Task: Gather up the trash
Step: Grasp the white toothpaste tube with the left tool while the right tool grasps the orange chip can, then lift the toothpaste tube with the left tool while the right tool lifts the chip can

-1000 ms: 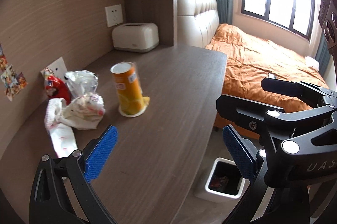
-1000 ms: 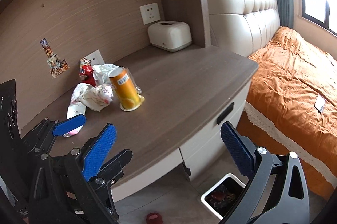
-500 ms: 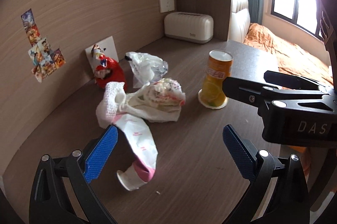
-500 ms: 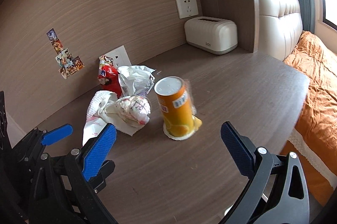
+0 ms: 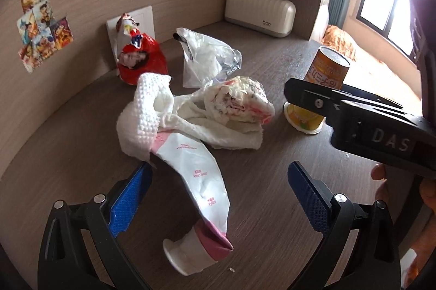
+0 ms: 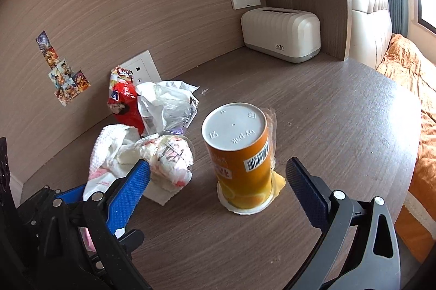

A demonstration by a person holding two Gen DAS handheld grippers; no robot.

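Trash lies scattered on the wooden desk (image 6: 340,126): an orange can (image 6: 239,153) standing upside down near the centre of the right wrist frame, and to its left a heap of crumpled white tissue (image 5: 169,110), a pink-and-white pouch (image 5: 199,175), a clear plastic bag (image 5: 207,58) and a red snack wrapper (image 5: 139,58) against the wall. The can looks stiff, smooth and probably light if empty; a grip across its mid-body should hold, though the glossy wall may slip. Tissue and pouch are soft and will crush, so pinching a bunched fold seems best. The right gripper (image 6: 218,186) stands wide, its blue pads flanking the can without touching it; the left gripper (image 5: 218,197) is likewise wide, straddling the pouch. Only the right wrist view shows the can's flat white end and barcode; only the left shows the pouch's full length and spout at lower centre, with the right gripper's black body crossing the can.
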